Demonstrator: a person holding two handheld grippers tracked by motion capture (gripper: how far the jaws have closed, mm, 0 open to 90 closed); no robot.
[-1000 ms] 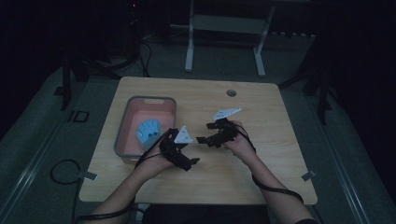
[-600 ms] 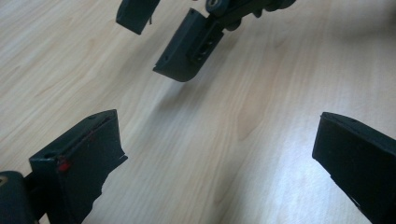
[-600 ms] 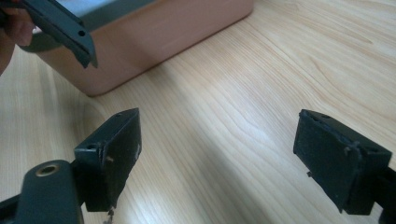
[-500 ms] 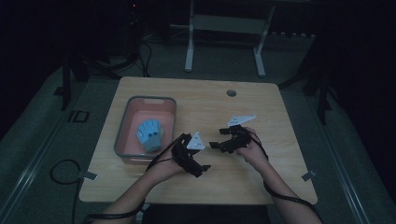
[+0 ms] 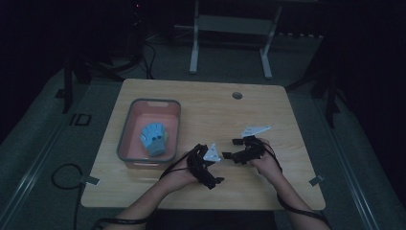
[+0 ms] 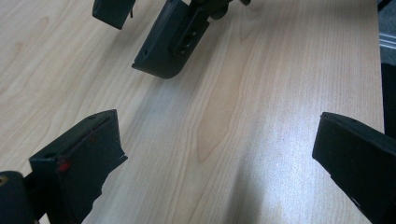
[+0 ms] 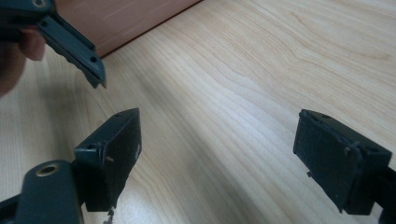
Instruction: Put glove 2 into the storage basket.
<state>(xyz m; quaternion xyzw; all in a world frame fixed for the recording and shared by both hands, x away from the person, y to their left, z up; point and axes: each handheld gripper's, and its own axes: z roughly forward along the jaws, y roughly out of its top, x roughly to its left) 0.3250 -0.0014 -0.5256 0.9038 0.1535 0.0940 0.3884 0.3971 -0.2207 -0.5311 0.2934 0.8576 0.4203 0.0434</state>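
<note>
the item in hand is the light blue glove point(image 5: 154, 138), a soft fabric piece that lies flat inside the pink bin point(image 5: 125, 125) at the left half of the wooden table point(image 5: 268, 103), fingers spread toward the far end and cuff toward the near wall. judged from its limp, flattened form, it is light, pliable and not fragile; it folds and drapes when lifted, and it does not slip from rubber pads. the recommended hold is a pinch on the cuff edge or on a raised fold of the palm, taken from above, since the bin walls block a side approach. the left gripper point(image 5: 214, 154) hovers over bare table just beside the right side of the bin, jaws spread wide and holding nothing. the right gripper point(image 5: 231, 149) sits close opposite it, jaws likewise spread and holding nothing; the two face each other near the table centre. the high view gives the layout: glove, bin and both hands in relation. the left gripper view gives close detail of the wood grain between its own jaws, with the jaws of the right gripper point(image 6: 144, 28) ahead. the right gripper view adds the reddish bin wall point(image 7: 126, 18) at its top edge and one jaw of the left gripper point(image 7: 70, 44) beside it.
</note>
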